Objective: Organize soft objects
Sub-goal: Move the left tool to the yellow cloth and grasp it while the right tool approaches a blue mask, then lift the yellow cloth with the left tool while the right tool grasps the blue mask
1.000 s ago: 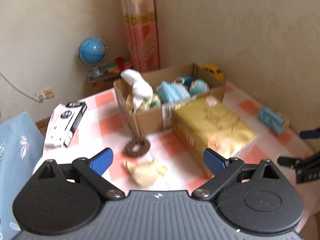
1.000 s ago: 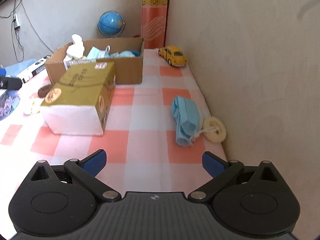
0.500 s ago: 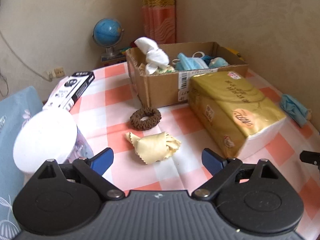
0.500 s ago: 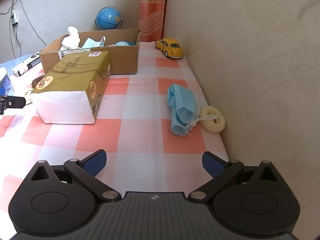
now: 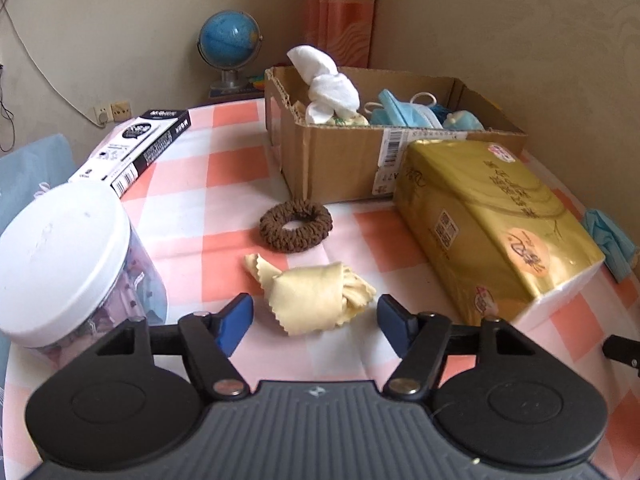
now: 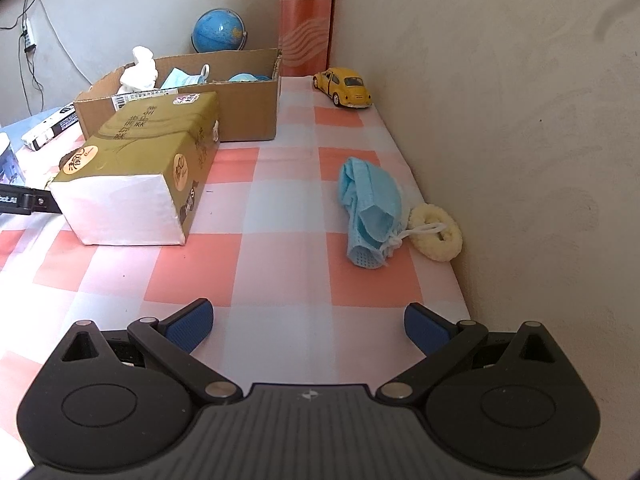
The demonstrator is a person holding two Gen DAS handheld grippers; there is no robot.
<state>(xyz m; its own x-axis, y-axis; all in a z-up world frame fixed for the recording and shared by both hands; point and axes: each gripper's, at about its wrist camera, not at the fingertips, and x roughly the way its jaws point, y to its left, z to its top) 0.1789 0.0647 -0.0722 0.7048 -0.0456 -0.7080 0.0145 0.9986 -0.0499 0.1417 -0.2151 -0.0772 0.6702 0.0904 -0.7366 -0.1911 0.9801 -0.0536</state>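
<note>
My left gripper (image 5: pixel 314 322) is open, its blue pads on either side of a crumpled yellow cloth (image 5: pixel 316 296) on the checked tablecloth. A brown scrunchie (image 5: pixel 296 225) lies just beyond it. A cardboard box (image 5: pixel 340 164) behind holds a white cloth (image 5: pixel 326 84) and blue masks (image 5: pixel 404 112). My right gripper (image 6: pixel 308 326) is open and empty above the table. Ahead of it lie a blue face mask (image 6: pixel 368 210) and a cream scrunchie (image 6: pixel 436 232) by the wall. The box (image 6: pixel 248 108) shows at the back left.
A gold tissue pack (image 5: pixel 492 220) lies right of the yellow cloth and also shows in the right wrist view (image 6: pixel 140 168). A white-lidded jar (image 5: pixel 60 260) stands at left. A black-and-white carton (image 5: pixel 132 152), a globe (image 5: pixel 230 46) and a yellow toy car (image 6: pixel 344 88) stand farther back.
My left gripper has moved forward and down to the yellow cloth, which now lies between its pads. My right gripper has drawn back slightly and turned a little left.
</note>
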